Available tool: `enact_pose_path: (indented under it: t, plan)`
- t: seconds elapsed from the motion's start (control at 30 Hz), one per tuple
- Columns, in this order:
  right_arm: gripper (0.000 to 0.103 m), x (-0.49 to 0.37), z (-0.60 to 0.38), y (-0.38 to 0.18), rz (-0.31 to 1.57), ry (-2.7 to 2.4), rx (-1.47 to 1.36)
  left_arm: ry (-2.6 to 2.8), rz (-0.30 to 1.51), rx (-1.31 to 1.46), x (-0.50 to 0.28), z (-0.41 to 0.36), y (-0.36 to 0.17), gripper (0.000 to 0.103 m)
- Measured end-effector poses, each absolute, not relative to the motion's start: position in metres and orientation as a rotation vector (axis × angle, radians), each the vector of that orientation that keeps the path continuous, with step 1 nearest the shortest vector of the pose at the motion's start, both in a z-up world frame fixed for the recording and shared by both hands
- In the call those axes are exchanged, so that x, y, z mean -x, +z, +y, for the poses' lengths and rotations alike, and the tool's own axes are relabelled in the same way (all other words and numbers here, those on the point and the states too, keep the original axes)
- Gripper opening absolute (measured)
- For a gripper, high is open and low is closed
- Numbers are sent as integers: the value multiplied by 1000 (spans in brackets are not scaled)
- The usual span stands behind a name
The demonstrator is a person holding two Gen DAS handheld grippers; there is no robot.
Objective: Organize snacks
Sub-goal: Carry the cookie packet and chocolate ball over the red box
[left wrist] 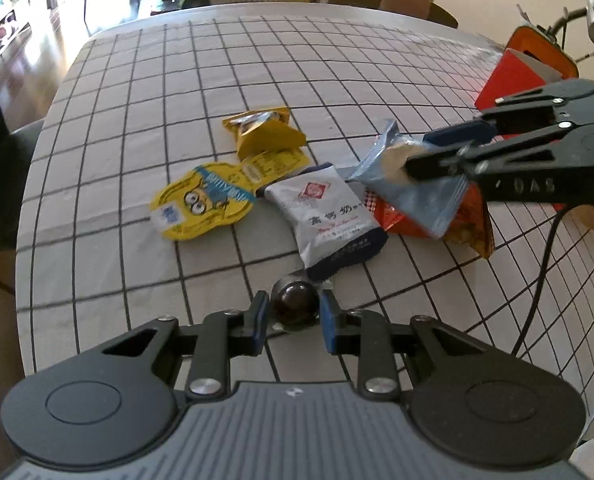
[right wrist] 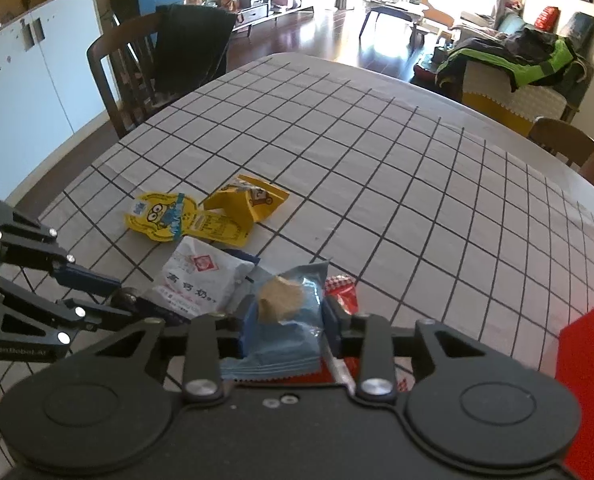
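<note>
My left gripper (left wrist: 293, 302) is shut on a small dark round candy (left wrist: 295, 308), held just above the checked tablecloth (left wrist: 257, 64). The right wrist view shows that gripper (right wrist: 127, 298) coming in from the left. My right gripper (right wrist: 289, 308) is shut on a light blue packet (right wrist: 281, 344) with a biscuit showing through it, lifted over the pile. In the left wrist view the right gripper (left wrist: 417, 152) grips the blue packet (left wrist: 421, 200) from the right. A white packet with a red logo (left wrist: 329, 216), a red-orange packet (left wrist: 473, 224) and two yellow packets (left wrist: 201, 200) (left wrist: 263, 132) lie on the cloth.
A red box (left wrist: 513, 84) stands at the table's right side, large and close in the right wrist view (right wrist: 589, 380). Wooden chairs (right wrist: 137, 68) stand around the table. A black cable (left wrist: 537, 280) trails from the right gripper. Bare tablecloth stretches beyond the snacks.
</note>
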State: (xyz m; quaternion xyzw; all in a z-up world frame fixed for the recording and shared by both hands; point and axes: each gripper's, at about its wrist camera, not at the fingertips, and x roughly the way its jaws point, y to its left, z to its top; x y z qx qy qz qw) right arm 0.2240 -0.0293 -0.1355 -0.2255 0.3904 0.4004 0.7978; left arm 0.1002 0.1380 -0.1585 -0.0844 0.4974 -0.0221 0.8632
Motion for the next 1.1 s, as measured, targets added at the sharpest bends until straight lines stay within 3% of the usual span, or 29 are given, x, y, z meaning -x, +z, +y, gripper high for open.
enact_pose_path:
  t: [0.37,0.57,0.67,0.73,0.77,0.9,1.1]
  plan:
    - [22,-208,-39,-133,869,850,464,-34,1050,222,-80,137,-158,26]
    - [31,-209,-20,-138,882,791,469,-14,1043,232,-70,143,-156,26]
    - [47,-211,-10,-144,874,762,475,-5,1043,240,-68,146,-158,26]
    - [80,-212,-4,-148,864,741,476,-1,1040,245,-67,147,-158,26]
    - [82,-210,-2,-150,847,733,475,-1,1039,248,-67,148,-158,26]
    - [74,-209,6,-158,824,687,518,-1,1033,262,-65,150,-158,26]
    - [70,-205,14,-167,797,641,583,-4,1027,273,-63,152,-158,26]
